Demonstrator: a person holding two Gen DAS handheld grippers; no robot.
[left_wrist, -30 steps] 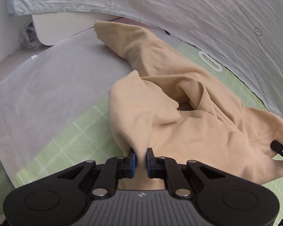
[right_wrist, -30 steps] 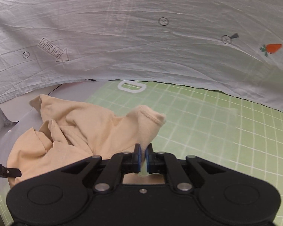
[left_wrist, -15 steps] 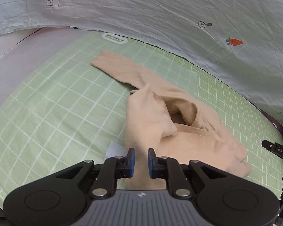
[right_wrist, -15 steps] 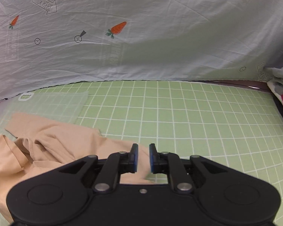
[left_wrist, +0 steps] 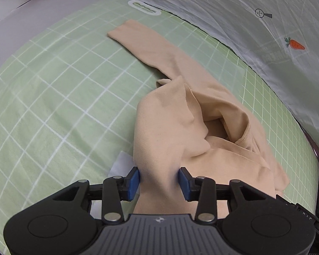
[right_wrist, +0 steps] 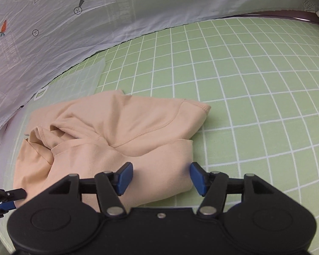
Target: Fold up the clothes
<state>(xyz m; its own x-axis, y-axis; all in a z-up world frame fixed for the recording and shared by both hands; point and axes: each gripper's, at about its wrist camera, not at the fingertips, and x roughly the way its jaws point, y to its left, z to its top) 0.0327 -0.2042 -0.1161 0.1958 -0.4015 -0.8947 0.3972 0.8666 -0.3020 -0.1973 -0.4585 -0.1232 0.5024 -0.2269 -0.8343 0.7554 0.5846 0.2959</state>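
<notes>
Beige top (left_wrist: 170, 131): soft matt knit cloth, stitched seams. Green grid sheet (right_wrist: 244, 85): smooth matt cloth. Printed backdrop sheet (right_wrist: 74, 31): thin, creased cloth. Left gripper (left_wrist: 158, 180): matt black plastic, blue pads (left_wrist: 134, 180).

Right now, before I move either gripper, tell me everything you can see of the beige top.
The beige top is a soft, matte knit garment with stitched seams, lying crumpled on the green grid mat. One long sleeve stretches flat toward the far edge; the neck opening gapes upward. The hem end bunches between the open jaws of the left gripper, and another folded edge sits between the open jaws of the right gripper. Neither grips it.
</notes>
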